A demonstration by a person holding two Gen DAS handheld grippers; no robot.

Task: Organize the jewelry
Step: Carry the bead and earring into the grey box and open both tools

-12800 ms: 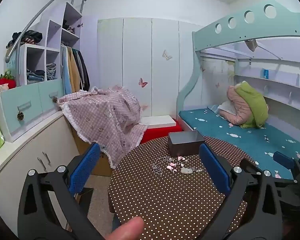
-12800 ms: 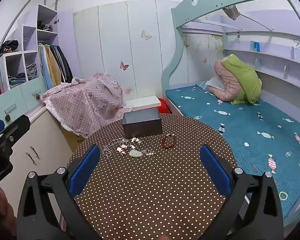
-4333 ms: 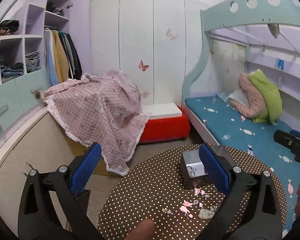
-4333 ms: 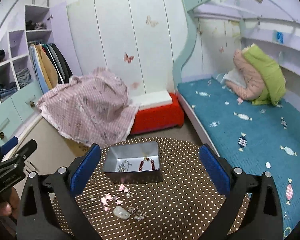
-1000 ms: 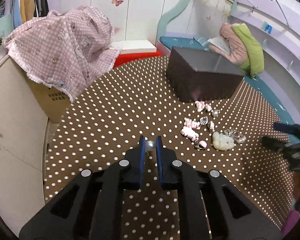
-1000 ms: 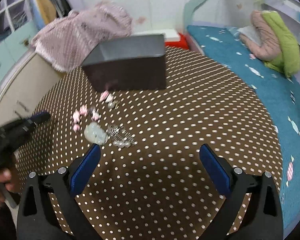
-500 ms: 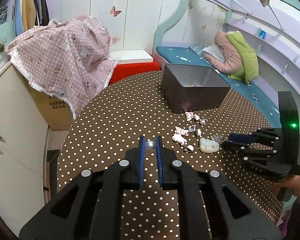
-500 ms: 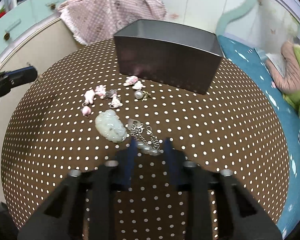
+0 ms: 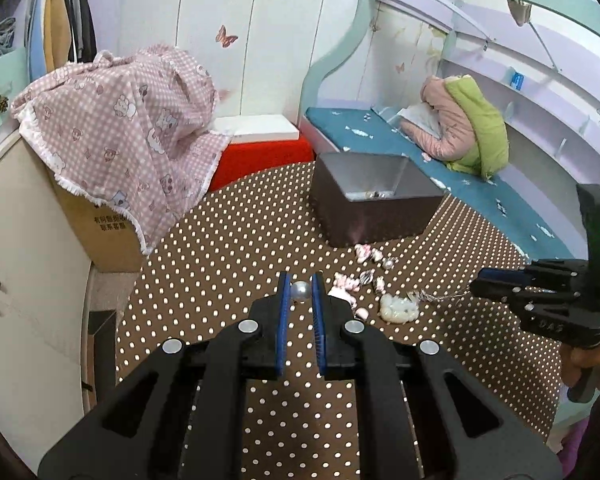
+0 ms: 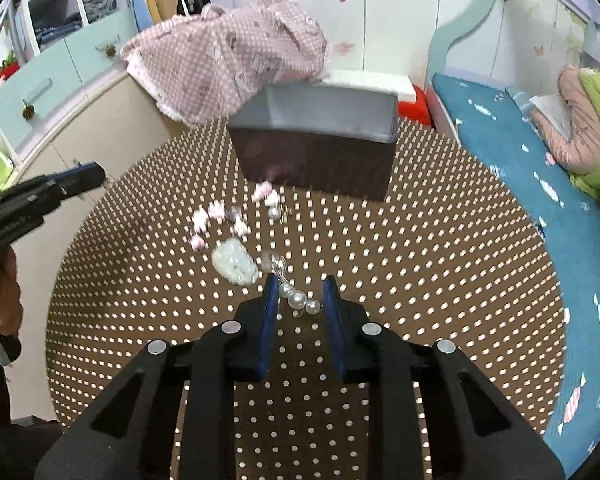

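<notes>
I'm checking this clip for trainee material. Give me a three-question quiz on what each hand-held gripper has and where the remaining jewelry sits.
1. True or false: the left hand-held gripper is shut on a single pearl bead.
2. What does the right hand-held gripper have between its pads?
A. the pale jade pendant
B. a short pearl strand
C. nothing
3. Fill in: the loose pink charms lie on the polka-dot tablecloth, in front of the ____.

Key:
1. true
2. B
3. grey storage box
</notes>
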